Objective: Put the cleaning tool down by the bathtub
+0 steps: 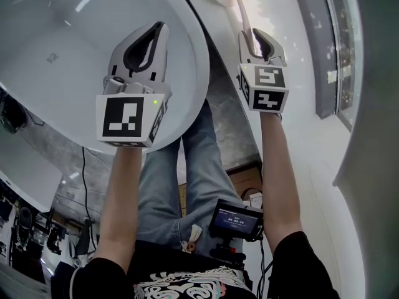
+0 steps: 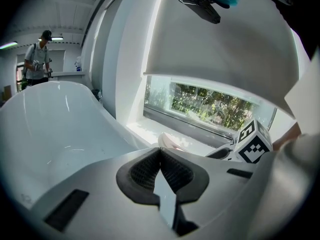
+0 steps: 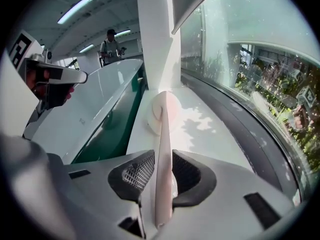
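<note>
We grip the tool (image 3: 163, 134) by its handle, clamped between the jaws of our right claw (image 1: 259, 42). Its round head sits ahead of the claw on the white ledge (image 3: 210, 129), and the tub (image 1: 56, 48) is just to the claw's left. Our left claw (image 2: 160, 160) hangs over the tub, jaws pressed together on nothing.

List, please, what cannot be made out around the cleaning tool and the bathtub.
- What kind of head the cleaning tool has: head view, top edge cuts it off; right gripper view, its own handle covers it.
- Head touching the ledge or not: glare, right gripper view.
- The small mark on the bathtub wall: too small, head view.
</note>
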Tool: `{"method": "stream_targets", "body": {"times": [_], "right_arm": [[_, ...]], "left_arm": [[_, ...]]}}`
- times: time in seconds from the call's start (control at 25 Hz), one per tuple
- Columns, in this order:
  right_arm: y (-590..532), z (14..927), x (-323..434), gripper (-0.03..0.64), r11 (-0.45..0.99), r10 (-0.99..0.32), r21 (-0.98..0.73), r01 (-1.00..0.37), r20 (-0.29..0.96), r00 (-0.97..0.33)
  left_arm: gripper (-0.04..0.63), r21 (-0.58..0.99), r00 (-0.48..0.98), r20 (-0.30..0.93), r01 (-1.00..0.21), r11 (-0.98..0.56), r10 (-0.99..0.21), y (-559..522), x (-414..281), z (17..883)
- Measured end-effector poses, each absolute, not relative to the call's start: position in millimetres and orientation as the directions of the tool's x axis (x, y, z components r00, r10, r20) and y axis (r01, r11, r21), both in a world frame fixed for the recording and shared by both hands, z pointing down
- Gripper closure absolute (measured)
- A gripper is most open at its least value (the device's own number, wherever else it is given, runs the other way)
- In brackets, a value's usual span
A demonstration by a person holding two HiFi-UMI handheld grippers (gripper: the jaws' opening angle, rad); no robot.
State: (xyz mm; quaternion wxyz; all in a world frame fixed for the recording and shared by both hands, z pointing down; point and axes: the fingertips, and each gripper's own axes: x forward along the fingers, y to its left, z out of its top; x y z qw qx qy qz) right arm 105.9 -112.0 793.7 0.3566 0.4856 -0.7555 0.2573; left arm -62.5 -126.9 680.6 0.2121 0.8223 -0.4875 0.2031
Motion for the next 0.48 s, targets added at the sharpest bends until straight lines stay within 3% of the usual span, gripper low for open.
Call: {"method": "stream_targets", "body": {"times": [0.48], "right_arm": [[-99.0,699.5,128.6,0.521,0.357,-0.665,0.031,-0.933,0.710,-0.231]], "left_arm": [[0.578,0.125,0.444,0.497,-0.887,-0.444,-0.746,-125.1,-67.3,599.7]]}}
